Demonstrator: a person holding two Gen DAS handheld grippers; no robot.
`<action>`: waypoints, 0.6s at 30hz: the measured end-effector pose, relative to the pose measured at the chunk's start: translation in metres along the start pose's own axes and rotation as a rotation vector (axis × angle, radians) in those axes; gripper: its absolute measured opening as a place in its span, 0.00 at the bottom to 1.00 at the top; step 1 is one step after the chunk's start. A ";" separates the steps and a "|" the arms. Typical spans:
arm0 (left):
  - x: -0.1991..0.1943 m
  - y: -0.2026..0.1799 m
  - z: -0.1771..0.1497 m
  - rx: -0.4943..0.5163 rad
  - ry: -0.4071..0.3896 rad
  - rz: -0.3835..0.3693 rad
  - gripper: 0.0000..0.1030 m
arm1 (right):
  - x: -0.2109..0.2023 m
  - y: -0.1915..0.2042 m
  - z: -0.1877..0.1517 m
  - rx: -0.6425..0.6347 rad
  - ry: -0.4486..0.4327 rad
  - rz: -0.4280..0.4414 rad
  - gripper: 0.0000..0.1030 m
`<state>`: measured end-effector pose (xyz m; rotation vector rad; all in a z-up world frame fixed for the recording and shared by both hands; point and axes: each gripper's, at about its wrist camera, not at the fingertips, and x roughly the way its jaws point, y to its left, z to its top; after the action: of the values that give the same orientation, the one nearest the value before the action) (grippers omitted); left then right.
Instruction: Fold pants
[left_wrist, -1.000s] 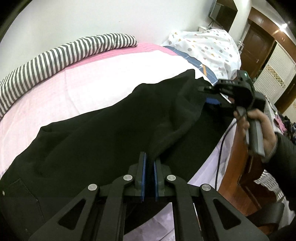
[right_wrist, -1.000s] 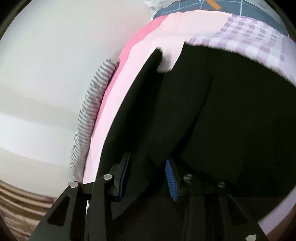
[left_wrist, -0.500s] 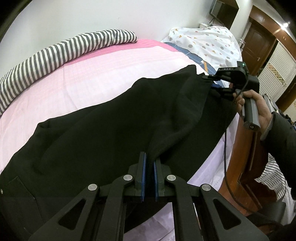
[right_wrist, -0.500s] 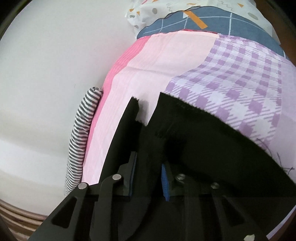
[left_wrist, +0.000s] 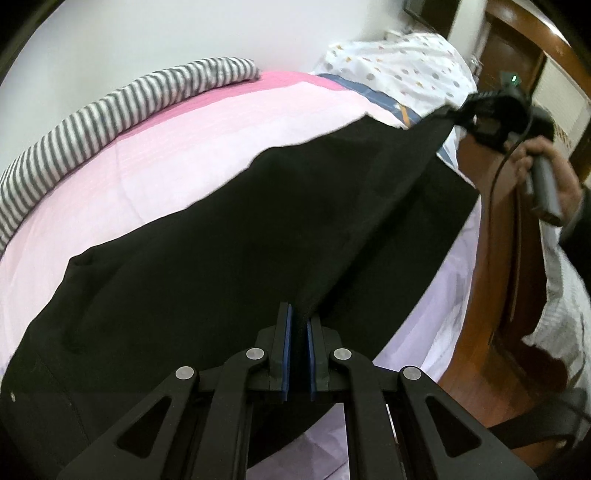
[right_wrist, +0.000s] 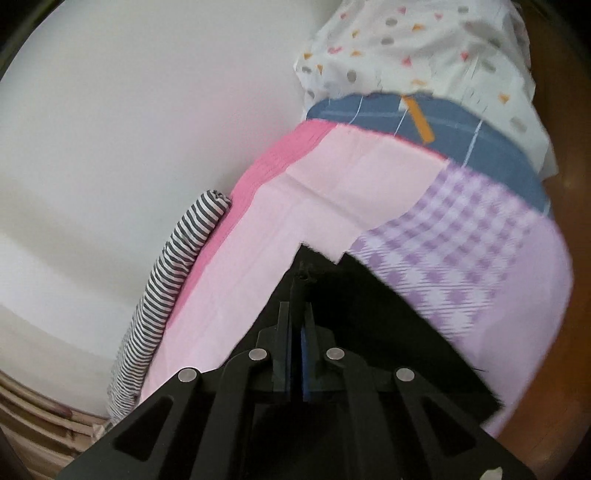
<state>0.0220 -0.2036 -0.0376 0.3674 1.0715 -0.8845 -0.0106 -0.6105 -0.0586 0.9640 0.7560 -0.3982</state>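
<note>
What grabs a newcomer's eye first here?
The black pants, stretched taut across the pink bedsheet between the left gripper, clamped on the near edge, and the right gripper, pinching the lifted far corner. Next, the striped bolster along the wall.

Black pants (left_wrist: 229, 236) and a striped bolster (left_wrist: 110, 110) lie on the pink-sheeted bed (left_wrist: 192, 136).

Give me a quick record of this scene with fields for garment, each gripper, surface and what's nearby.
garment: black pants, partly lifted off the bed
left gripper: shut on pants fabric
right gripper: shut on the pants' far edge, held raised
surface: pink bedsheet
nearby: striped bolster along the wall, dotted bedding at the far end
</note>
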 end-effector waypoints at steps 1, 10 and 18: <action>0.002 -0.003 -0.001 0.015 0.004 0.007 0.07 | -0.006 -0.003 -0.003 -0.010 0.001 -0.022 0.04; 0.020 -0.030 -0.019 0.188 0.058 0.047 0.07 | -0.022 -0.054 -0.042 0.048 0.020 -0.153 0.03; 0.020 -0.038 -0.024 0.227 0.070 0.026 0.07 | -0.028 -0.067 -0.052 0.073 0.016 -0.180 0.03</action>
<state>-0.0183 -0.2203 -0.0603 0.6038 1.0304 -0.9789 -0.0912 -0.6021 -0.0955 0.9714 0.8501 -0.5788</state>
